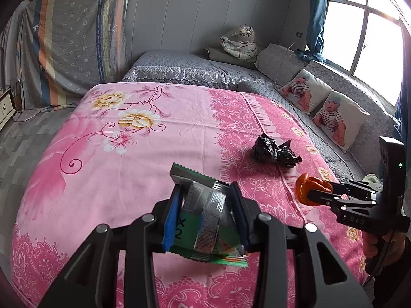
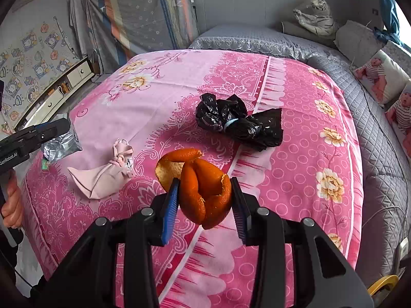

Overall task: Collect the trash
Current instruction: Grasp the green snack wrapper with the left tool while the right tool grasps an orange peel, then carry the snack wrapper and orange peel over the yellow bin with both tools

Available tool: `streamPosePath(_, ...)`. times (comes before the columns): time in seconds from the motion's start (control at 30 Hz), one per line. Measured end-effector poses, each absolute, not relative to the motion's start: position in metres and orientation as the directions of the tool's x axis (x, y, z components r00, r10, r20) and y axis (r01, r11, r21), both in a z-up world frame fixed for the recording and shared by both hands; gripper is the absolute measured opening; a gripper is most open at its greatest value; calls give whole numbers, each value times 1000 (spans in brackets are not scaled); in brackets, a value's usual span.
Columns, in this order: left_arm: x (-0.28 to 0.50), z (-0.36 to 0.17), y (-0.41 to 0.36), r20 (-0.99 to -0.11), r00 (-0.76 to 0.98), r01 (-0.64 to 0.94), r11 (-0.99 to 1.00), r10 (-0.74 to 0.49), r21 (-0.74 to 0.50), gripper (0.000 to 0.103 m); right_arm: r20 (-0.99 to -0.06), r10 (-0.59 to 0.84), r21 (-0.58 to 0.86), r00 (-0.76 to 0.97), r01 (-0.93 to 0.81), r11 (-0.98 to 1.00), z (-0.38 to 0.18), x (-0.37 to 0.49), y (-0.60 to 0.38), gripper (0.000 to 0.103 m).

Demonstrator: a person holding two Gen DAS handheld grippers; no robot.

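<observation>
Orange peel (image 2: 204,192): we are holding it up over the pink blanket (image 2: 295,154), on the near side of the black bag (image 2: 239,124).
Right gripper (image 2: 205,205): we are squeezing the peel between the blue pads (image 2: 169,210), and the grip looks snug.
Snack wrapper (image 1: 205,218): we are holding it up over the blanket too, near and left of the black bag.
Left gripper (image 1: 205,215): we are pinching the wrapper tight.
Black bag: it is lying crumpled and tied shut on the blanket, so we think it needs opening before trash goes in.
Pink cloth bundle (image 2: 105,177): it is lying left of the black bag, still waiting.
Doing it well: we are keeping both grips firm and moving slowly, because the peel is curly and could slip out.
</observation>
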State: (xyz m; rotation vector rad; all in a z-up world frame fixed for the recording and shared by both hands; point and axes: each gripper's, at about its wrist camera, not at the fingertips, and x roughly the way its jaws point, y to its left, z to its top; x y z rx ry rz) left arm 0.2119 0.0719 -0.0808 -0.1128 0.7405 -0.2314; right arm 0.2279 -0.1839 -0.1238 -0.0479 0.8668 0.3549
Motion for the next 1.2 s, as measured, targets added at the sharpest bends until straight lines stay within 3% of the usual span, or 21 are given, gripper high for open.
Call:
streamPosePath(0.57, 189, -71, -17, -661, 640, 333, 916, -392, -222, 36, -739, 248, 136, 626, -223, 965, -126, 189, -252, 36)
streamPosePath(1.2, 194, -78, -166, -691, 488, 583, 788, -534, -197, 36, -731, 92, 143, 676, 20, 990, -137, 159, -377, 36)
